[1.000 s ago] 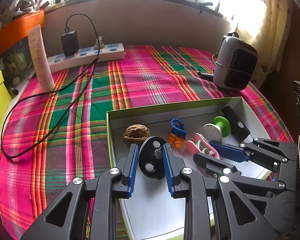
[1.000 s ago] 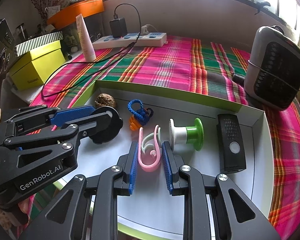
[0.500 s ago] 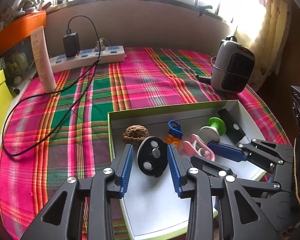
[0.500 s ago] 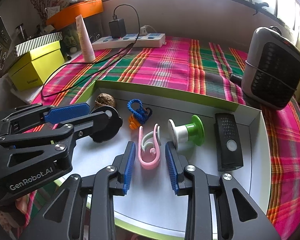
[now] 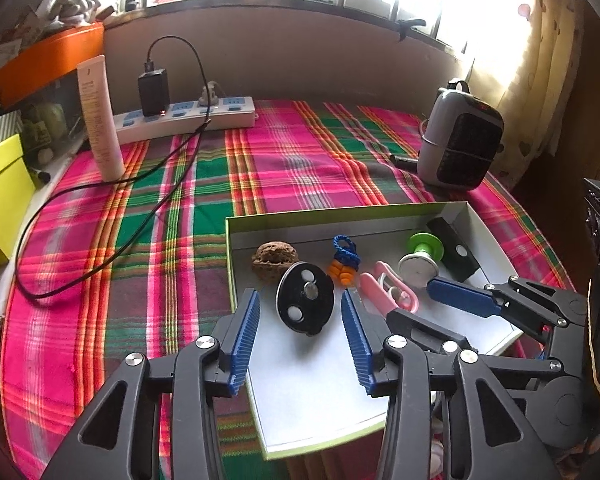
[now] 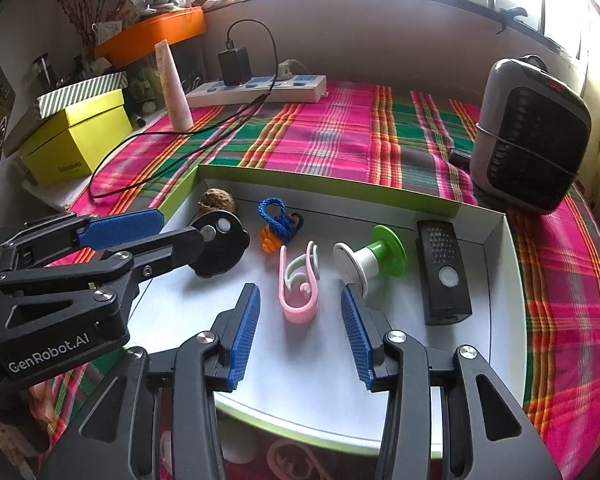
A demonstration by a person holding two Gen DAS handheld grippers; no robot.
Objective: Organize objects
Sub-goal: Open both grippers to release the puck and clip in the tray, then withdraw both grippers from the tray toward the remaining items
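2 sets of jaws newly apart, black disc [image 5: 305,300] and pink clip [image 6: 299,288] released in tray [image 6: 512,288].

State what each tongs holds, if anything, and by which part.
Nothing is held. The left tongs have just been opening around the black disc; the right tongs around the pink clip. Both lie free in the tray.

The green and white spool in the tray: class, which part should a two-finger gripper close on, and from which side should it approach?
Probably the narrow white barrel of the spool, between its white end disc and green flange. It lies on its side in the tray, so come from above, fingers straddling the barrel. The flanges would stop it sliding out, and the black remote lies apart.
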